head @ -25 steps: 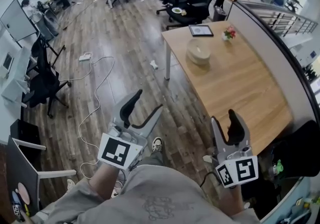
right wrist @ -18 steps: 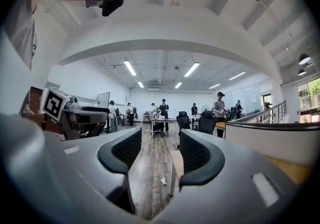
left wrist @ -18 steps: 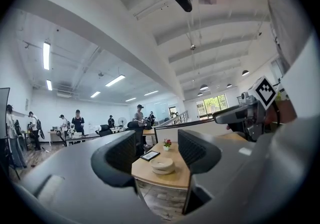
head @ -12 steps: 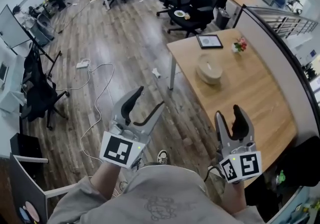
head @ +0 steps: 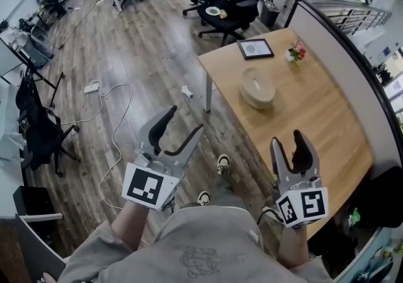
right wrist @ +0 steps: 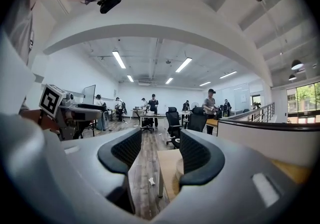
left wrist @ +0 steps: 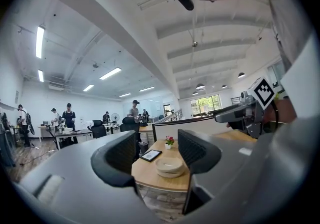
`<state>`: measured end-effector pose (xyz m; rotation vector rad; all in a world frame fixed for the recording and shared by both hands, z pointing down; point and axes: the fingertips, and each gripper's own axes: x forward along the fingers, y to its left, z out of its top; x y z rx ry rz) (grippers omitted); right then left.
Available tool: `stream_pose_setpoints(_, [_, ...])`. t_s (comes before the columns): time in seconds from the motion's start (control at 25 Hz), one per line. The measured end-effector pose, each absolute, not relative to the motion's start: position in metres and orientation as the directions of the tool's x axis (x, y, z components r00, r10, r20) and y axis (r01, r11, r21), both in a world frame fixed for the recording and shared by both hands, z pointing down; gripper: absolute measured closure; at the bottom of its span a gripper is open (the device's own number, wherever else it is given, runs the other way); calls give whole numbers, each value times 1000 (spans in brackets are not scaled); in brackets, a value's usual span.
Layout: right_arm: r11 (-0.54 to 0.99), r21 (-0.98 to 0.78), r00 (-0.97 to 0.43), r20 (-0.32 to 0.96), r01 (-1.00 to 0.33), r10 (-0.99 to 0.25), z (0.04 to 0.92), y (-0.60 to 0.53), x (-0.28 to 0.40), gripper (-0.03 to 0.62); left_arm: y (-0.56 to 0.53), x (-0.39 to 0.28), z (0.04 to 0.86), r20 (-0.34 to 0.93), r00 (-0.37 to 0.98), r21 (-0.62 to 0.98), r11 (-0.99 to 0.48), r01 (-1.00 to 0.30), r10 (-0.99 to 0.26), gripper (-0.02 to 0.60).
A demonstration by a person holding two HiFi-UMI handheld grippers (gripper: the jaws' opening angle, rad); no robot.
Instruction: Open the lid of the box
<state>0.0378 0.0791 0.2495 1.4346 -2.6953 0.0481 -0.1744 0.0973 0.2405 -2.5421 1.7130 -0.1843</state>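
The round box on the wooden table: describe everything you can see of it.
The box is round, low and pale cream with a matte surface; its material cannot be told. Its lid is on, slightly dished at the middle. It sits upright on the wooden table, toward the far end, apart from the framed picture and the flower pot beyond it. Nothing touches it: the left gripper and the right gripper are well short of it, jaws apart and empty.

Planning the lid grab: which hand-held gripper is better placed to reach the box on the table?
Probably right: the right hand-held gripper, open and empty, is at the edge of the table; the left hand-held gripper, open too, is over floor, farther from the box.
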Motion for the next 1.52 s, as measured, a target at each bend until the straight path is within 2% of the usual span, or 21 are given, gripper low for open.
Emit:
stream_pose_setpoints(0.96, [549, -16, -544, 162, -836, -823, 285, -202, 97, 370, -188, -109, 255, 139, 412, -163, -431, -888, -901, 321])
stream_pose_setpoints(1.52, [488, -35, -484, 214, -872, -849, 295, -250, 113, 370, -253, -100, 258, 140, 477, -122, -493, -861, -868, 324])
